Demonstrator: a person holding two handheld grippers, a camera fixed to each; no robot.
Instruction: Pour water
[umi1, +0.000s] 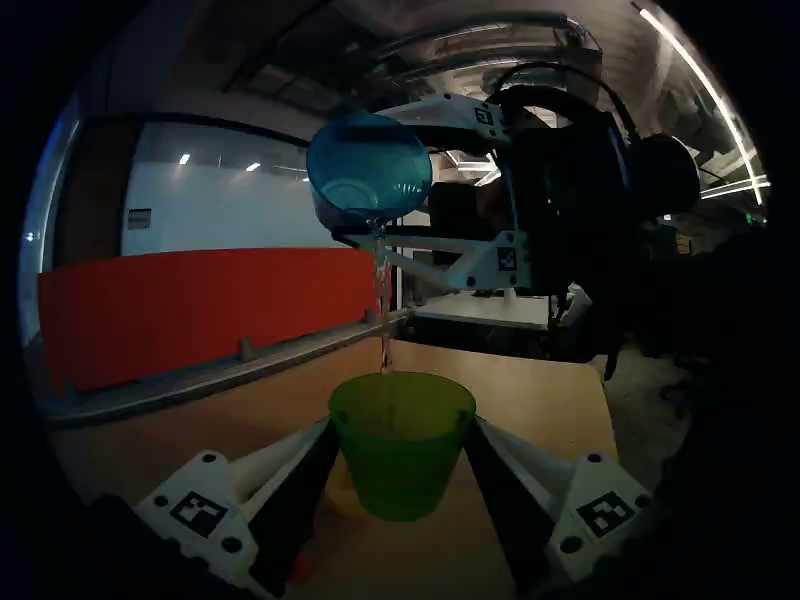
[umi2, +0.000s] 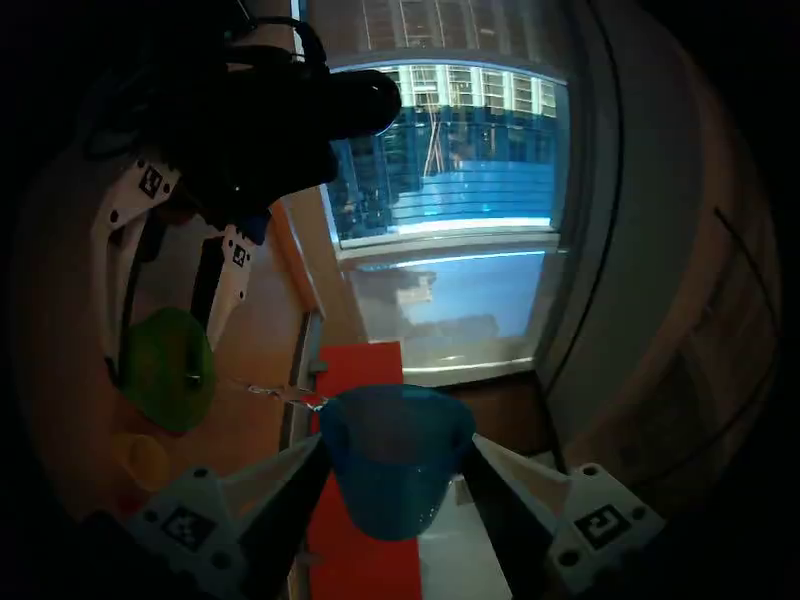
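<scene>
Closest to us in the left gripper view, the left claw (umi1: 400, 430) is clamped on the green cup (umi1: 402, 460), one finger pressing each side of its wall. The cup stands upright with its mouth open, low over the wooden bench (umi1: 540, 400); we cannot tell whether its base rests on the wood. A thin stream of water (umi1: 382, 300) drops straight into that mouth. Above it the blue cup (umi1: 368, 170) is tipped well over, lip downward, gripped between the two fingers of the right claw (umi1: 345, 180). In the right gripper view the same blue cup sits tight between that claw's own fingers.

We judge the pour itself to be in hand, with the stream landing inside the rim. The next move calls for holding the green cup steady under the stream, then righting the blue cup gently once enough has gone across, so nothing spills on the bench.

As for writing, we find no brand or label on either cup. The claw fingers carry square black-and-white markers (umi1: 197, 512), patterns and not words. Farther off, beyond a red panel (umi1: 200, 300), a small dark sign (umi1: 139, 218) hangs on the glass wall, too small to read.
</scene>
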